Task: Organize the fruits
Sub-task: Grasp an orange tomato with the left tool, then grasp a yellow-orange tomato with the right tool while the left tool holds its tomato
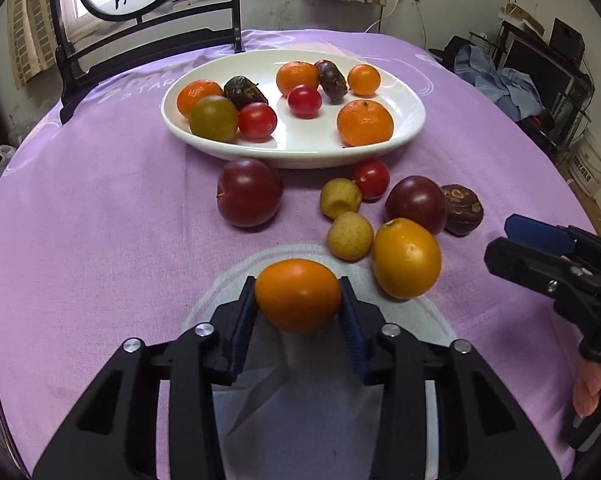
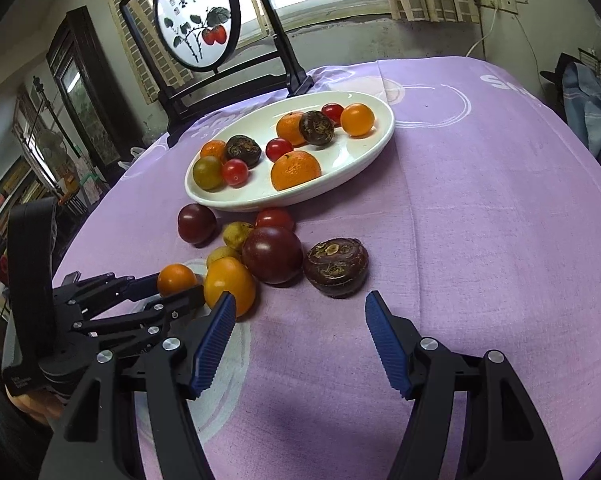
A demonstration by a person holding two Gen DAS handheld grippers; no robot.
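My left gripper (image 1: 298, 294) is shut on a small orange fruit (image 1: 297, 295), just above the purple cloth; the fruit also shows in the right wrist view (image 2: 176, 279). A white oval plate (image 1: 414, 108) behind holds several oranges, red tomatoes and dark fruits. Loose fruit lies between: a dark plum (image 1: 249, 198), two yellow-green fruits (image 1: 340, 198), a red tomato (image 1: 371, 179), a second plum (image 1: 416, 204), a brown wrinkled fruit (image 2: 335, 267) and a larger orange fruit (image 1: 406, 258). My right gripper (image 2: 300, 320) is open and empty, just short of the brown fruit.
A black-framed round screen with a painted fruit branch (image 2: 198, 16) stands behind the plate (image 2: 380, 140) at the table's far edge. The purple cloth (image 2: 480, 220) stretches to the right. Room clutter lies beyond the table's right side.
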